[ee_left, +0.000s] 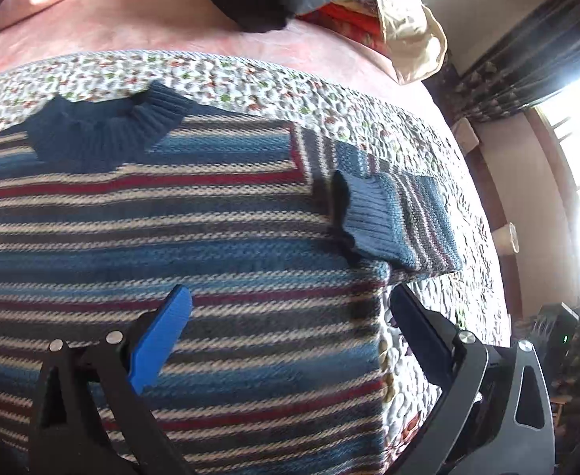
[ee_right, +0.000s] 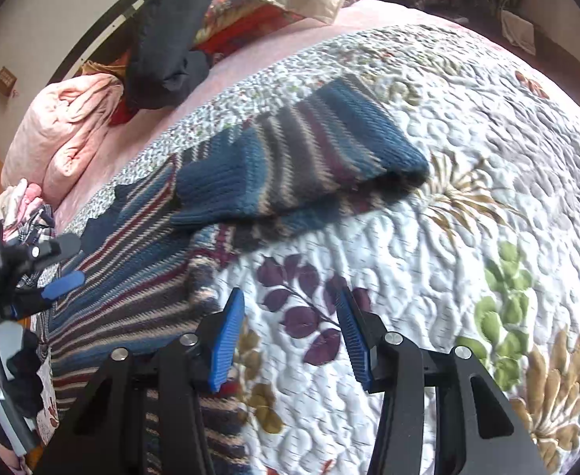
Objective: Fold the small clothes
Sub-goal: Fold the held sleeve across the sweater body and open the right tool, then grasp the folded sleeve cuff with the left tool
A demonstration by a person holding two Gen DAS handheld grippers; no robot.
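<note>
striped sweater (ee_left: 195,237) lies flat on the floral quilt (ee_right: 468,158) over the bed, navy collar (ee_left: 103,130) away from the left wrist camera, one sleeve (ee_right: 302,158) folded in across its side. the left gripper (ee_left: 290,316) hangs over the sweater's body and edge, fingers spread wide, clasping nothing. the right gripper (ee_right: 290,332) is likewise wide apart and empty, above bare quilt just beside the sweater.
</note>
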